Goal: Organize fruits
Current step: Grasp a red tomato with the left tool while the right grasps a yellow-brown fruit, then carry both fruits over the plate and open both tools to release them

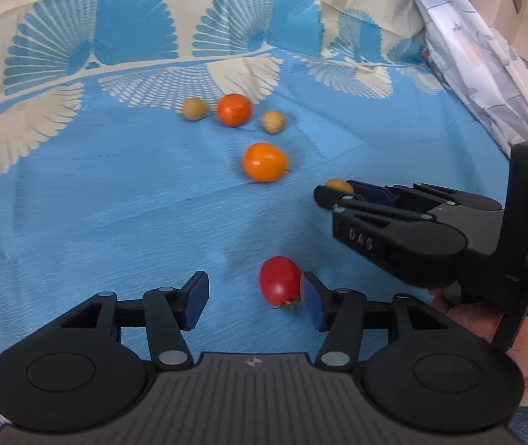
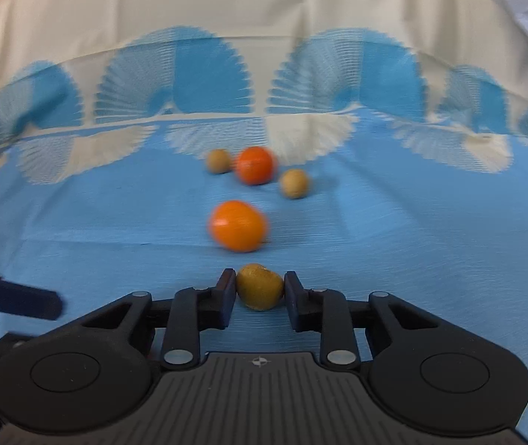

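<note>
The right gripper (image 2: pixel 259 284) has its fingers closed on a small yellow-brown fruit (image 2: pixel 259 286), carried over the middle of the blue-clothed worktop (image 1: pixel 97 222). It probably belongs with the two similar fruits (image 2: pixel 293 183) beside the far orange (image 2: pixel 255 165). The left gripper (image 1: pixel 254 296) is spread wide, one finger against the red tomato (image 1: pixel 279 284), so closing on it looks next.

A blue cloth (image 1: pixel 97 222) with pale fan patterns covers the surface. On it lie two oranges (image 1: pixel 265 162), two small tan fruits (image 1: pixel 273 121) and a red tomato (image 1: pixel 279 284)
</note>
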### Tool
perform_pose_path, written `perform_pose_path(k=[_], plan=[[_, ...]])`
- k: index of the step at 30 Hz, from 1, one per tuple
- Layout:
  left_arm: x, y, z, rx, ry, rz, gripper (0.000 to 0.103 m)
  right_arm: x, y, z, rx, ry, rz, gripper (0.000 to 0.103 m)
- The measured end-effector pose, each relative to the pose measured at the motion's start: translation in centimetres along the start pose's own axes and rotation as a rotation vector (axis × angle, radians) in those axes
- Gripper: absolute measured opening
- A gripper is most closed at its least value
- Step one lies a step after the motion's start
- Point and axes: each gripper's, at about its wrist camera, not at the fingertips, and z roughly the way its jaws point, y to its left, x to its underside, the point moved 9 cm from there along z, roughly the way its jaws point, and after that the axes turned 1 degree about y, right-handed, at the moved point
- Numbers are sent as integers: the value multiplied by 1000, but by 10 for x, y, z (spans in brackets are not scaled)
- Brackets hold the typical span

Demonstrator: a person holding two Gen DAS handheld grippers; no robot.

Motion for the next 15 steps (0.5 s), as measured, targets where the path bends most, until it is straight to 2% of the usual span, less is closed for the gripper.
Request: perform_pose_path(k=[2,5,9,11,12,13,15], plan=[[1,-9,7,31,20,16,60,0,-22,-7,33,-7,67,29],[2,-17,22,29,52,12,62,6,-47,-10,63,5,129,29],[-7,-21,28,-16,29,-34,74,10,-52,-8,48,-4,154,30],[-11,-24,30,-18,24,-46,73,10,-50,-5,47,-11,144,32],[-11,-24,32,-16,26,-49,71,10,-52,-5,45,-13,157,31],[-11,-24,32,-26,19,-44,51,9,-53,-5,36,-18,171,31],[-11,-25,30,-37,15,-17,31,9,-53,-5,32,-20,173,32]])
